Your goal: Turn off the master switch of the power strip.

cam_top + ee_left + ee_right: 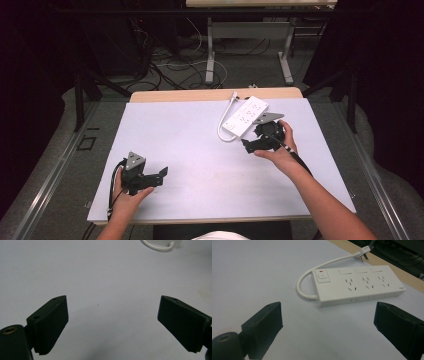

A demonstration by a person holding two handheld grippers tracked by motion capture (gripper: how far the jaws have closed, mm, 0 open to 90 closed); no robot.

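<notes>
A white power strip [246, 117] [359, 285] lies at the far right of the white table sheet [200, 150], with a switch at one end and several sockets. Its short white cable [303, 282] loops round to a plug [364, 251] near the wooden far edge. My right gripper [246, 143] [327, 322] hovers just in front of the strip, open, with only bare sheet between its jaws. My left gripper [161, 175] [112, 322] rests near the front left of the sheet, open and holding nothing. The cable loop [157, 246] shows far off in the left gripper view.
The sheet covers nearly the whole tabletop; a strip of bare wood [190, 95] shows along the far edge. Beyond the table are floor cables [170, 70] and the legs of another table [210, 55]. Dark curtains stand on both sides.
</notes>
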